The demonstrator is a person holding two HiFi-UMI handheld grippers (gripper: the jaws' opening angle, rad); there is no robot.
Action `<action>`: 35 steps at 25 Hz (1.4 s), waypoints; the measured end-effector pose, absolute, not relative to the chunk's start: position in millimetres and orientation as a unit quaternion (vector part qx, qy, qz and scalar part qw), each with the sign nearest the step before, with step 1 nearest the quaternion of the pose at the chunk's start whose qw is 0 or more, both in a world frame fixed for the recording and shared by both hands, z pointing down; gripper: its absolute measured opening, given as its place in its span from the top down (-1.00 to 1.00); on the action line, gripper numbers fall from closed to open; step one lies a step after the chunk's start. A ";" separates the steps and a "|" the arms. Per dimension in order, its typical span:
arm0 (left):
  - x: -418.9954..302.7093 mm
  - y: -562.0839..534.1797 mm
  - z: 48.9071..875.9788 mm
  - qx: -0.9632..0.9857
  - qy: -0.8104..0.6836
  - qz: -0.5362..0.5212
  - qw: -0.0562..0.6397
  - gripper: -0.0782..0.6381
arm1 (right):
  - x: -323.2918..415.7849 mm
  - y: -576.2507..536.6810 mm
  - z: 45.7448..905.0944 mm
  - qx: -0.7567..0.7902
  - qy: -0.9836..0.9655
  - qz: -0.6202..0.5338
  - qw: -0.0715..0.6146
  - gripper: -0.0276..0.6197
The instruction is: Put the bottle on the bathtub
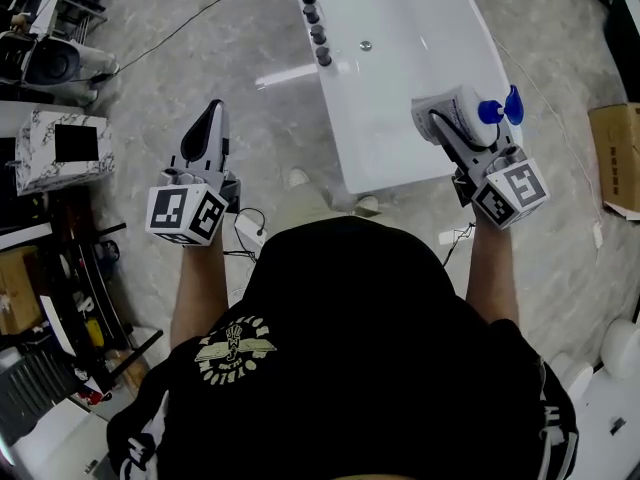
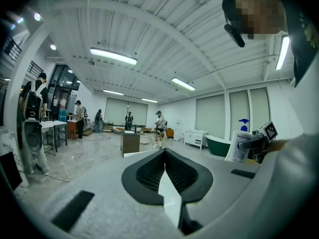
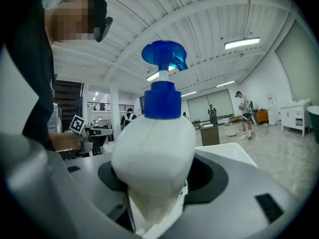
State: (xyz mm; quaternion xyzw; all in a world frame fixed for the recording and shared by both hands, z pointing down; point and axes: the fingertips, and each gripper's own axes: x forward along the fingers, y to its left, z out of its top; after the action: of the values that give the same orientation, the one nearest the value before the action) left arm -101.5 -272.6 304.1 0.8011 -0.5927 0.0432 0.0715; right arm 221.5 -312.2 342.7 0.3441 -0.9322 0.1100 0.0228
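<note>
Pinching the white bottle [image 3: 152, 153] low on its body between the fingers of the right gripper [image 1: 443, 126], holding it over the near rim of the bathtub [image 1: 345, 118]. Judging it light, smooth, squeezable plastic: gripping the body, not the blue pump [image 3: 163, 63]. Holding the fingers of the left gripper [image 1: 212, 120] pressed together, empty.

Big open hall, pretty bright. Grey marbled stone floor [image 1: 200, 98] everywhere, with a thin black cable [image 1: 190, 23] snaking across it. White ribbed ceiling [image 2: 164, 24] overhead, hung with long fluorescent tube lights [image 2: 113, 56], all lit. Tall windows behind pale roller blinds [image 2: 212, 116] along the far wall, low white cabinet [image 2: 195, 137] in front. Small dark boxy cabinet [image 2: 130, 142] standing alone mid-floor, a few people [image 2: 159, 127] hanging about near it. Brown cardboard box [image 1: 617, 158] at one edge of the floor, white marble-patterned box with a black square panel [image 1: 60, 148] at the other. Dark staircase [image 3: 67, 101] and a railed upper gallery [image 3: 102, 105] off on another side.
</note>
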 end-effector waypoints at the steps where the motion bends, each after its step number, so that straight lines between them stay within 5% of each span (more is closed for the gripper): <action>1: -103.2 -275.5 306.3 0.801 -0.593 0.043 0.073 0.76 | 217.1 -314.8 349.3 0.346 -0.931 0.117 0.027 0.09; 24: -176.8 -477.0 347.9 0.869 -0.478 0.089 0.089 0.76 | 102.5 -390.8 511.8 0.480 -0.847 0.208 0.101 0.10; 35: -197.4 -488.4 399.9 0.887 -0.427 0.160 0.077 0.76 | 50.6 -408.7 688.6 0.470 -0.841 0.198 0.182 0.10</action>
State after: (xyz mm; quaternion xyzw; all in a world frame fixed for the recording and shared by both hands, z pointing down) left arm -197.4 -488.4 399.9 0.8867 -0.4269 0.1598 0.0770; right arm 50.6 -408.7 688.6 0.4700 -0.8408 0.1977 0.1817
